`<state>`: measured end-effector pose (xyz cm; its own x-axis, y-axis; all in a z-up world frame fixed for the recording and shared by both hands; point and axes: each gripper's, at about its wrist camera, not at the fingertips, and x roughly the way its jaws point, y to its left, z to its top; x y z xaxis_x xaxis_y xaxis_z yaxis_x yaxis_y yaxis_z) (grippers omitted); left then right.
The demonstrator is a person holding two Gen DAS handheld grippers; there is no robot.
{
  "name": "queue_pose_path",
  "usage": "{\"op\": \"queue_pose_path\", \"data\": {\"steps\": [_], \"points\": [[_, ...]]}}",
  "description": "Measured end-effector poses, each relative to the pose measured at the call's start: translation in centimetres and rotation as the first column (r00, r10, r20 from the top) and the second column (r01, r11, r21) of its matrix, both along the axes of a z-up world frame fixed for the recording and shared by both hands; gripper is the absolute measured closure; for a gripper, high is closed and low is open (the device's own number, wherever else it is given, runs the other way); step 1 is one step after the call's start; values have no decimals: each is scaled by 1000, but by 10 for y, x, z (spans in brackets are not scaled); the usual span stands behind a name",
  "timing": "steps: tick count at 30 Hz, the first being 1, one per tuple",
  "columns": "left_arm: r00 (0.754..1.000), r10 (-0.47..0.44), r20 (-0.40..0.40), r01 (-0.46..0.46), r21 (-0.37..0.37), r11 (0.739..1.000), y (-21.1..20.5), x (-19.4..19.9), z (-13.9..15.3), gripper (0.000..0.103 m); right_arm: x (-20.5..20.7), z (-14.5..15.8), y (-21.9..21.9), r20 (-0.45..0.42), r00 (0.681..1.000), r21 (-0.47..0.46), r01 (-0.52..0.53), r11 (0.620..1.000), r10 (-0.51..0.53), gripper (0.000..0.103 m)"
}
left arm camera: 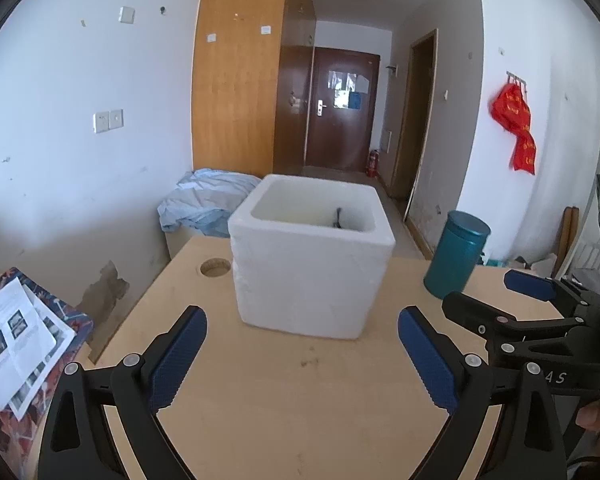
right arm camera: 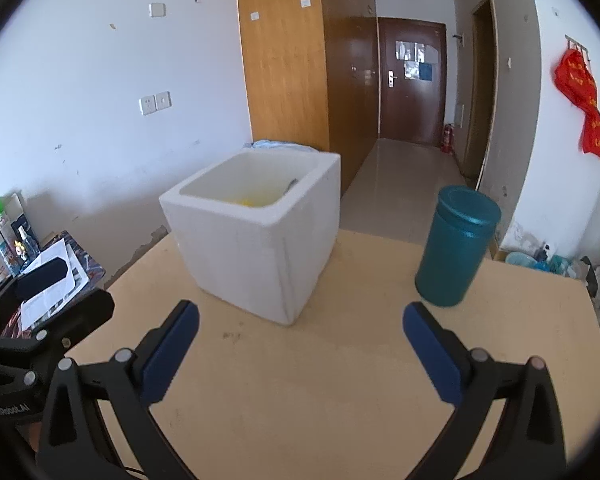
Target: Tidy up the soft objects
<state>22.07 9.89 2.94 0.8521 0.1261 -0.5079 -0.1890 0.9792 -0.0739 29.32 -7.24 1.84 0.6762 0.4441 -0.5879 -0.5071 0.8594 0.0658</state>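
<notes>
Two handheld grippers face a light wooden tabletop (left arm camera: 284,400). Left gripper (left arm camera: 302,354), lower centre of the left wrist view: blue-padded fingers (left arm camera: 180,356) spread wide, nothing between them, only bare tabletop below. Right gripper (right arm camera: 301,354), lower centre of the right wrist view: fingers (right arm camera: 171,354) likewise spread wide and empty. Each gripper also appears in the other's view, at the right edge and the lower left respectively.

White foam box (left arm camera: 310,256), centre of the left wrist view, stands open-topped on the tabletop, beyond both pairs of fingers and apart from them. In the right wrist view a yellow object (right arm camera: 248,201) shows low inside the box, its kind not discernible; a thin dark item (left arm camera: 337,216) rests against the inner wall.

Teal lidded canister (right arm camera: 456,244), right of centre, stands upright on the tabletop, well apart from the box. A round hole (left arm camera: 215,267) pierces the tabletop left of the box. Crumpled light-blue cloth (left arm camera: 204,204) lies behind the box, off the tabletop. Printed papers (left arm camera: 16,340) occupy the lower left.
</notes>
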Motion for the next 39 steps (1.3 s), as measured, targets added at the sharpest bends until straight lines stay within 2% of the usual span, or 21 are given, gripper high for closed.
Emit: {"op": "queue_pose_path", "data": {"steps": [23, 39], "points": [[993, -115, -29, 116, 40, 992, -71, -63, -24, 6, -71, -25, -84, -24, 989, 29, 144, 989, -143, 0], [977, -209, -52, 211, 41, 977, -109, -80, -40, 6, -101, -38, -124, -34, 976, 44, 219, 975, -217, 0]]}}
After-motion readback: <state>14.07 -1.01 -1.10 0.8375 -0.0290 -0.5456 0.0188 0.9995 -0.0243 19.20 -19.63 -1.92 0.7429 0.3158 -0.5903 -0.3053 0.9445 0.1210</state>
